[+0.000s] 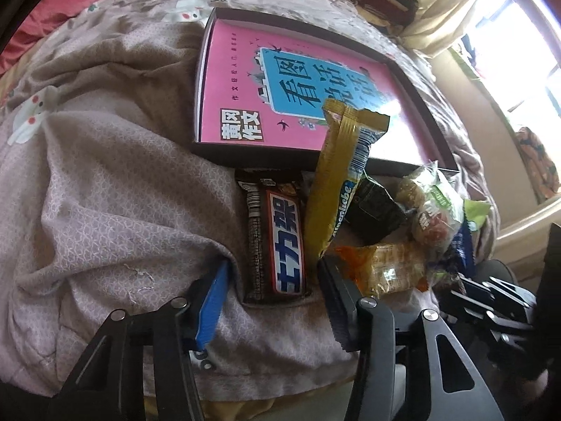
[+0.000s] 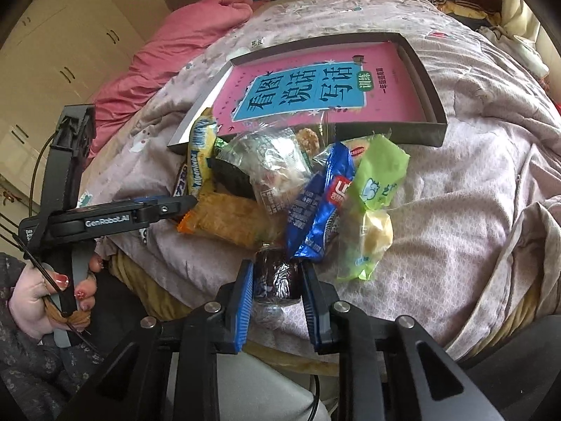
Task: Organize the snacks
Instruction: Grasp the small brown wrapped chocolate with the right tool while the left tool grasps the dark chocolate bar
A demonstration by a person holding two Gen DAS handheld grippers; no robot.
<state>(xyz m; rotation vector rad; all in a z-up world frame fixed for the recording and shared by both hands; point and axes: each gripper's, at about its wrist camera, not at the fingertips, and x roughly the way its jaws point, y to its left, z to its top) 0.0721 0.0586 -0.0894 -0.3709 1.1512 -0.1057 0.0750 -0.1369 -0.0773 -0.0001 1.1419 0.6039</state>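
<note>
Nearest the lens in the left wrist view, the left claw [image 1: 270, 301] is seen straddling a Snickers bar [image 1: 280, 242] that lies lengthwise on the bed quilt [image 1: 115, 210]. Its jaws stand apart with a gap on each side, so the bar is bracketed but not yet pressed. The bar is judged light and fairly stiff, with a slick wrapper, and it would best be pinched across its narrow width near the middle.

Just to the right, a gold Alpenliebe candy pack [image 1: 336, 172] leans with its upper end on the rim of the dark shallow box [image 1: 413, 84], which holds a pink book [image 1: 245, 80]. An orange cracker packet [image 1: 385, 266] lies beside the right finger and is probably brittle inside.

Further right, in the right wrist view, the right claw [image 2: 277, 287] is closed on a small dark foil-wrapped sweet [image 2: 277, 277] at the near edge of the pile. It is judged light and crinkly, with a wrapper that could slip. Blue biscuit packs [image 2: 322, 207] and green pouches [image 2: 378, 175] lie beyond, soft and easily crushed.
</note>
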